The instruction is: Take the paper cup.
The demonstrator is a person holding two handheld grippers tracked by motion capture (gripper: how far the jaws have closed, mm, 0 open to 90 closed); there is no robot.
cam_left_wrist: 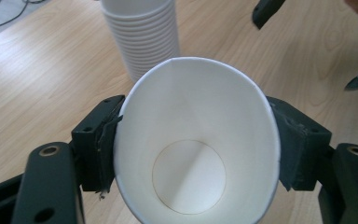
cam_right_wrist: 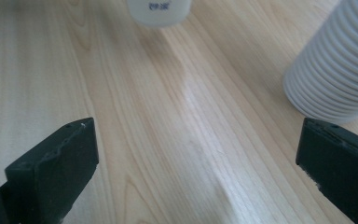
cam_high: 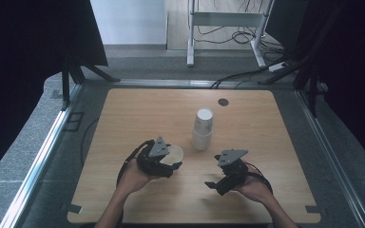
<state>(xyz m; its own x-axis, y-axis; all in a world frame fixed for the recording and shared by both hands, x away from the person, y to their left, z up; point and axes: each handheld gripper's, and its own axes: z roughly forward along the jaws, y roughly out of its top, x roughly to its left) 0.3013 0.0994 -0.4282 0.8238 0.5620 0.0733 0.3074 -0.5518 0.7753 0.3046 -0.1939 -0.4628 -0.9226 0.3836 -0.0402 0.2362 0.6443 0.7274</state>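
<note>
Left claw [cam_left_wrist: 193, 140] has a single paper cup [cam_left_wrist: 196, 144] squeezed between its pads. Right claw [cam_right_wrist: 196, 158] is spread wide with nothing in it, near the cup stack [cam_high: 203, 129] on the table [cam_high: 138, 109].

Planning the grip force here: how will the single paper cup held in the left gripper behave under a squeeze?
The paper cup probably deforms easily: its rim already looks oval between the left gripper's pads. It seems thin-walled and empty, so likely very light. A harder squeeze might crease it.
</note>
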